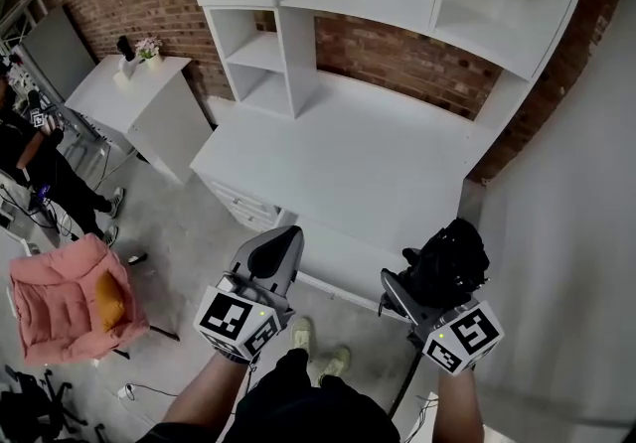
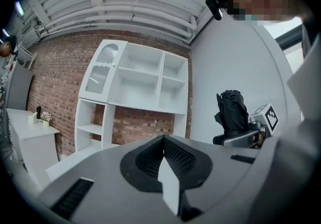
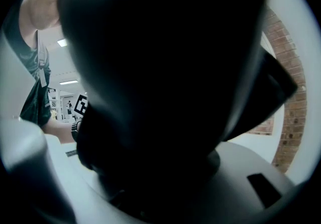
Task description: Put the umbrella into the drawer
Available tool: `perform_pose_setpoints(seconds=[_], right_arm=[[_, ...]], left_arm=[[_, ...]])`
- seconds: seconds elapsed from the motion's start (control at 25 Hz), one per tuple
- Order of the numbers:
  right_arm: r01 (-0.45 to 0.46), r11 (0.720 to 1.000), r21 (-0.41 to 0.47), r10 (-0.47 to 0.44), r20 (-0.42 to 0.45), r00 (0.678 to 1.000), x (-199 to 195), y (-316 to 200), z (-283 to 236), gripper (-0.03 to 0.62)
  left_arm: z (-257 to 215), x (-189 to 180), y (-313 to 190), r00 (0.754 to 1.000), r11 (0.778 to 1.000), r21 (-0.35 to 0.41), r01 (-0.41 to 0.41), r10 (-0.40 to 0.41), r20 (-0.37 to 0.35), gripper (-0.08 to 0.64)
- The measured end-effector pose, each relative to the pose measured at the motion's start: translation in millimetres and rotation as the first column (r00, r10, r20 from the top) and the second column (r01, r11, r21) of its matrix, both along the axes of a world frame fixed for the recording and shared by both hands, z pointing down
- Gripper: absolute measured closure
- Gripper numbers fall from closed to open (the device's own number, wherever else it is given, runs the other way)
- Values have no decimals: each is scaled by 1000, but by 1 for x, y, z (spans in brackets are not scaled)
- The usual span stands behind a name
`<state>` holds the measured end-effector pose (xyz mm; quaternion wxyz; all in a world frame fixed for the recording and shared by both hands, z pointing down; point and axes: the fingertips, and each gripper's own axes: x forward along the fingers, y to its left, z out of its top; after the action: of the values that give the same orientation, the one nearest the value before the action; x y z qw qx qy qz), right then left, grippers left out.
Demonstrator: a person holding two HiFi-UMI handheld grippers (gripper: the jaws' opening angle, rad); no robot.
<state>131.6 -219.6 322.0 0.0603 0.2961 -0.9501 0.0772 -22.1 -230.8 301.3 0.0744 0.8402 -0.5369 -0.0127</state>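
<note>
Our right claw [image 1: 422, 277] stands fairly wide, its jaws clamped on the folded black umbrella [image 1: 454, 254], whose bundled fabric fills nearly all of the right gripper view. Our left claw [image 1: 285, 237] is closed, jaws pressed together with nothing between them. Both claws hover just off the near edge of the white bench [image 1: 368, 158], the umbrella at its near right corner, not touching it. Drawers [image 1: 245, 205] show at the bench's near left corner, all shut as far as we can tell. A white shelf unit [image 1: 298, 29] stands along the back of the bench against a brick wall [image 1: 397, 54]. A pink chair [image 1: 70, 297] sits on the floor well left of the bench.
</note>
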Motion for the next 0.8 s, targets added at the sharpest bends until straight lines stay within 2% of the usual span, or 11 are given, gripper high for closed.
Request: perform_pose_setpoints(seconds=[0.32,0.8], right_arm=[[11,997,-71,-19,-116,993,-24,-40,66,416],[49,988,-149,-90,-283,955,-52,-67,166,416]], left_arm=[[37,-12,-58,998,998,-14,-60,60,-5,554],[106,-30,-112,995,993,-67,-97,96,-20,554]])
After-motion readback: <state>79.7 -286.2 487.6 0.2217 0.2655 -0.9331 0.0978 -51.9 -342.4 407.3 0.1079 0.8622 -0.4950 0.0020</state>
